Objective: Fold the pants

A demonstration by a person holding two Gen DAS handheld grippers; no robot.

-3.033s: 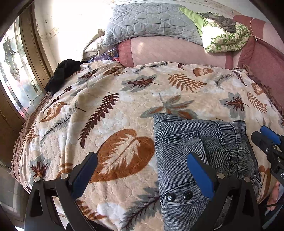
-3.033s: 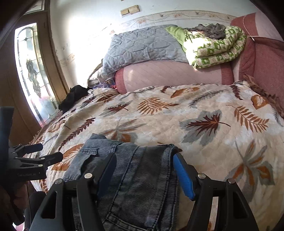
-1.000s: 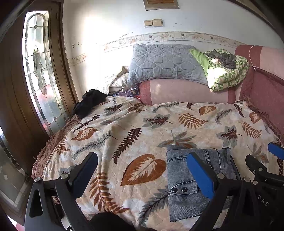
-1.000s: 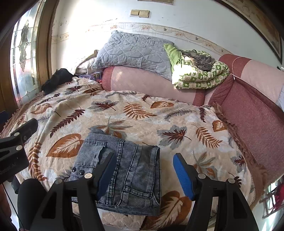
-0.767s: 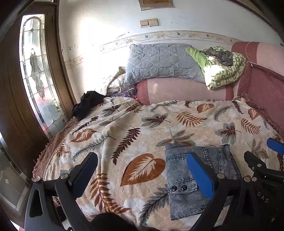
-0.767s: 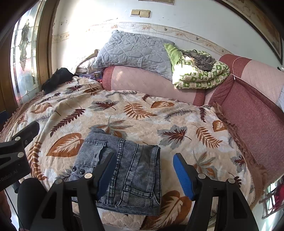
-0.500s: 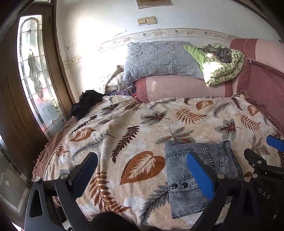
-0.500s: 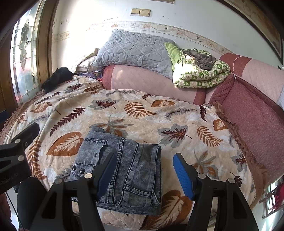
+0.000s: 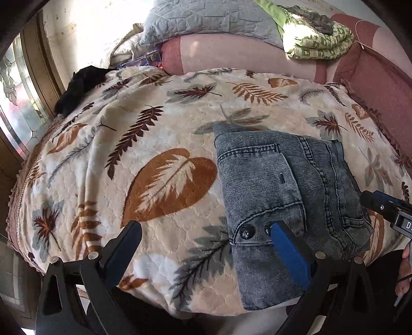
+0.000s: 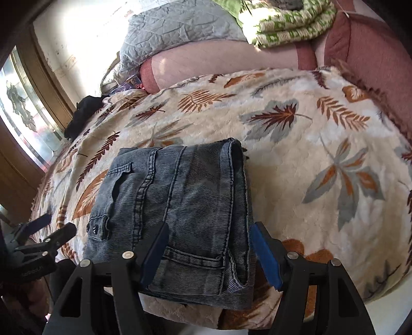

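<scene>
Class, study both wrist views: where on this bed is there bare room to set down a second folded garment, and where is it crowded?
Bare blanket lies left of the folded pants, up to the black garment. Another free patch lies right of the pants, toward the red cushion. The head end is crowded: grey pillow, green quilt.

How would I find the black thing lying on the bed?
Start at the big leaf-patterned cream blanket covering the bed, then look to its far left corner beside the stained-glass window. The crumpled black cloth lies there, the only plain dark heap, far from the folded grey jeans.
</scene>
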